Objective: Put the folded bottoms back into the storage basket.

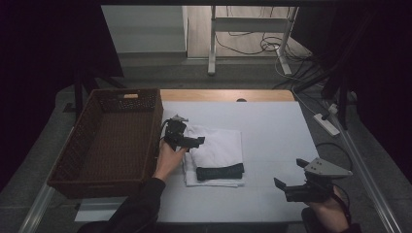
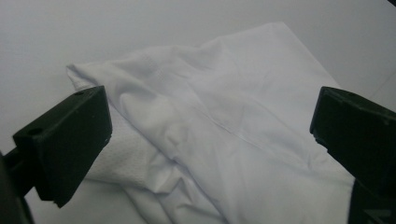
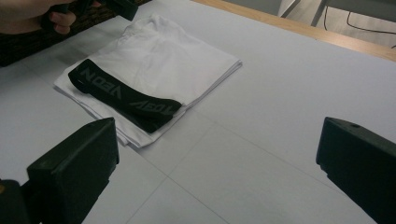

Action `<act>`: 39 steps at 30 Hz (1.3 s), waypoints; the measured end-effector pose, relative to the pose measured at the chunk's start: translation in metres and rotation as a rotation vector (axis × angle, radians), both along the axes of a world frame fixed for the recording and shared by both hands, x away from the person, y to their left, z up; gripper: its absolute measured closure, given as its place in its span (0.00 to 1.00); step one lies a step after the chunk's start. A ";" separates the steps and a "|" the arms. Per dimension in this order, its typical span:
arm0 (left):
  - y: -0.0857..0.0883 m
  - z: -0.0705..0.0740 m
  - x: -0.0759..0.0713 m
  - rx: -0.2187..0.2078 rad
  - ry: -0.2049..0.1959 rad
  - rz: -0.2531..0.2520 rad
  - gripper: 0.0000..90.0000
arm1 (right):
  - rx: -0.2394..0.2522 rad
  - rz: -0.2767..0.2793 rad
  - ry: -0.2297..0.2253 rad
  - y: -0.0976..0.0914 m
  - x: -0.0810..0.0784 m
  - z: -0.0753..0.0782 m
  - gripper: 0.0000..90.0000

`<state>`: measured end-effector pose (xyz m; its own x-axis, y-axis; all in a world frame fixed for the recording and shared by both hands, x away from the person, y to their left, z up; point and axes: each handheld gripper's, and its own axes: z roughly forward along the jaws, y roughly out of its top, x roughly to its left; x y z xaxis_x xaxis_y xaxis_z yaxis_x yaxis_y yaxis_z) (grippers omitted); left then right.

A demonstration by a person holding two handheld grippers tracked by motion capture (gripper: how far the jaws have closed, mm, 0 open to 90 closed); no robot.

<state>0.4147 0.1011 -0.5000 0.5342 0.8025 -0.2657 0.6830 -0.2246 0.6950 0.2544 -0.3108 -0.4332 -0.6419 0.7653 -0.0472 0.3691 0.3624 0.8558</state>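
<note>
1. Folded white garment (image 1: 217,151) lies flat on the surface (image 1: 272,131), right under and ahead of the left claw (image 1: 187,141), whose jaws stand apart over its wrinkled corner.
2. Black waistband (image 1: 219,172) lies across the garment's near edge.
3. Right claw (image 1: 289,182) jaws apart, holding nothing, well apart from the garment.
4. Wicker basket (image 1: 109,141) just beside the left claw.

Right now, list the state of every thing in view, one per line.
white garment: folded, flat on the table, one corner rumpled.
black band: lying across the garment's near edge.
basket: empty, upright.
left gripper: open, over the garment's corner.
right gripper: open, holding nothing.
</note>
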 end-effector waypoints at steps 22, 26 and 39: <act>0.006 -0.034 0.039 0.170 0.101 0.114 0.03 | -0.006 0.017 0.004 0.001 0.000 -0.001 0.00; 0.002 -0.036 0.041 0.240 0.083 0.118 0.06 | -0.007 0.018 0.001 0.001 0.000 -0.001 0.00; -0.001 -0.030 0.033 0.174 0.071 0.000 0.70 | -0.016 0.030 0.004 0.004 0.000 -0.001 0.00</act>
<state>0.4477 0.1001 -0.5295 0.5193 0.8396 -0.1594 0.7288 -0.3376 0.5957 0.2541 -0.3069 -0.4343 -0.6649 0.7448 -0.0567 0.3615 0.3873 0.8481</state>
